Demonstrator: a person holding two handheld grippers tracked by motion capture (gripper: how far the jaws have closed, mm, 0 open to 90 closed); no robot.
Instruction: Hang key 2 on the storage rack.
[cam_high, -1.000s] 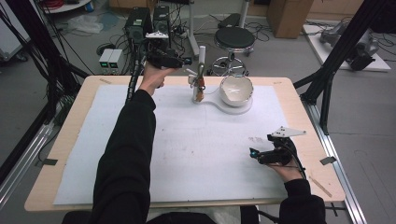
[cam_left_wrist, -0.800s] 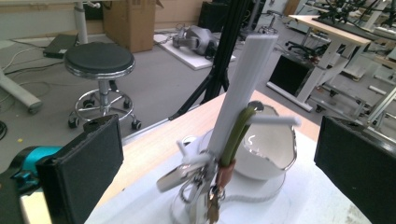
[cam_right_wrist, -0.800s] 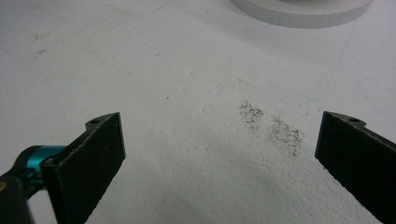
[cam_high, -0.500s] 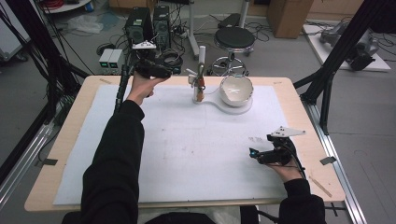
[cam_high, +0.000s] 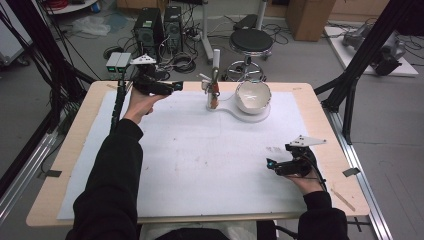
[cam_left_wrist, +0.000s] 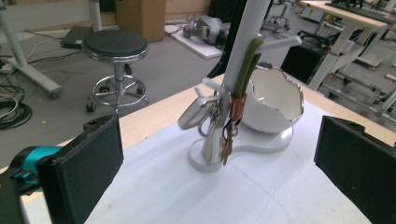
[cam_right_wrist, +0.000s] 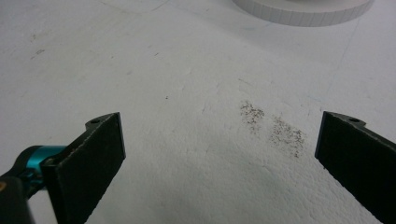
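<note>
A white stand (cam_high: 214, 95) rises at the table's far middle; a bunch of keys (cam_left_wrist: 223, 135) hangs from its peg on a green strap (cam_left_wrist: 245, 70) with a brown tab. Beside the pole, a white bowl (cam_high: 253, 95) sits on the stand's base. My left gripper (cam_high: 176, 86) hovers open left of the stand, apart from it and pointing at it; in the left gripper view (cam_left_wrist: 219, 140) the keys lie ahead between the wide jaws. My right gripper (cam_high: 270, 164) rests low at the near right, open and empty, over the bare white mat (cam_right_wrist: 187, 70).
The white mat (cam_high: 200, 150) covers most of the wooden table (cam_high: 80, 130). A faint dark speckled smudge (cam_right_wrist: 273, 128) marks the mat ahead of the right gripper. Beyond the far edge stand a black stool (cam_high: 252, 40), computer towers (cam_high: 155, 22) and cables on the floor.
My left gripper has drawn back from the stand, moving left and a little toward the person. The keys stay on the peg. The right gripper has not moved.
</note>
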